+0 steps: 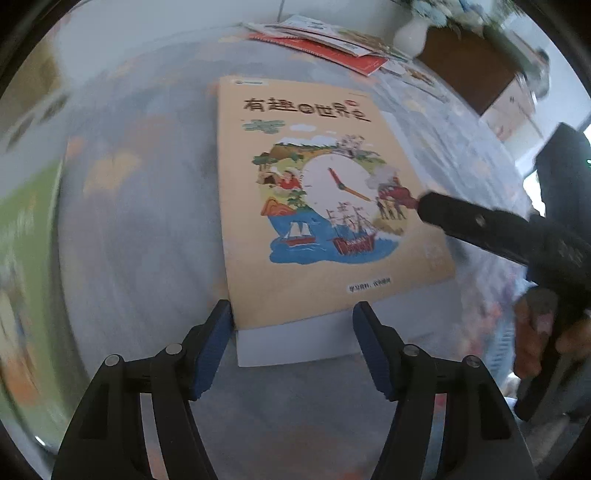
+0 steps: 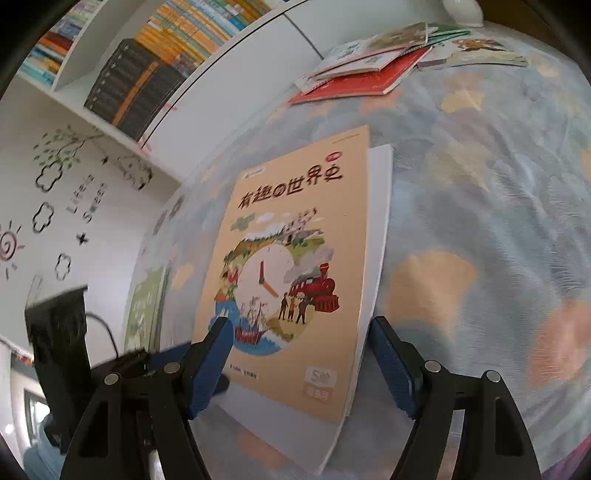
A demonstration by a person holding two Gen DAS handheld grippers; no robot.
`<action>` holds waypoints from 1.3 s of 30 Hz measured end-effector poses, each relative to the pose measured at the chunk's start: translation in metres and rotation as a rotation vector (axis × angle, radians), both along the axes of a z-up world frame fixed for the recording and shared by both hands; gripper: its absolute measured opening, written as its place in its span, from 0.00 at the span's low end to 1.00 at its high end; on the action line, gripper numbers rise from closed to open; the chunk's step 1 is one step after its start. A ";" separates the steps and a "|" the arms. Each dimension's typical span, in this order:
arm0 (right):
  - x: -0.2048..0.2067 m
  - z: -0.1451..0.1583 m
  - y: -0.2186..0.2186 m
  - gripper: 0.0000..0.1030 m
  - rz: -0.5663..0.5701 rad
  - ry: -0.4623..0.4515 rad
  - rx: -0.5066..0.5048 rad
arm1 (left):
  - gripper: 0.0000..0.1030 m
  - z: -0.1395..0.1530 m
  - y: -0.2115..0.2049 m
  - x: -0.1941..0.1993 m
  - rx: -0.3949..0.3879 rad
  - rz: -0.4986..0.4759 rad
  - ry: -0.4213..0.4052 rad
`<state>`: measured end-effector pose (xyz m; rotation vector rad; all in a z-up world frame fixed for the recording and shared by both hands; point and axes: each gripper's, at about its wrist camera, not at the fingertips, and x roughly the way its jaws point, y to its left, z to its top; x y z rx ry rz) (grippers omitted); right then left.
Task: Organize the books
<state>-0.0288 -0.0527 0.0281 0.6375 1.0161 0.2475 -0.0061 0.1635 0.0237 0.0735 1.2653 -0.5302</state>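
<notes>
A tan book (image 1: 314,206) with a clock, ships and a red train on its cover lies flat on the blue patterned cloth (image 1: 147,221). My left gripper (image 1: 293,328) hangs open over the book's near edge, its left pad at the near left corner. One black finger (image 1: 461,218) of the right gripper reaches over the cover's right side, held by a hand (image 1: 535,332). In the right wrist view the same book (image 2: 295,258) shows white pages under its cover. My right gripper (image 2: 301,358) is open astride the book's near right corner, left pad over the cover.
A loose pile of thin books (image 2: 369,70) with a red one lies at the far end of the cloth, also seen as the pile (image 1: 332,44). A green book (image 2: 144,314) lies at the left edge. A filled white bookshelf (image 2: 147,74) stands behind. A white vase (image 1: 410,33) stands at the back.
</notes>
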 end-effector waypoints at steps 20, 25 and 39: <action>-0.015 0.017 0.006 0.44 0.331 0.010 -0.256 | 0.63 -0.001 -0.023 -0.007 0.040 0.263 0.004; -0.012 0.032 -0.001 0.27 0.300 -0.043 -0.271 | 0.51 0.004 -0.006 -0.012 -0.024 0.313 0.014; -0.005 0.014 0.008 0.26 0.321 0.006 -0.328 | 0.51 0.001 -0.011 -0.010 0.015 0.295 -0.001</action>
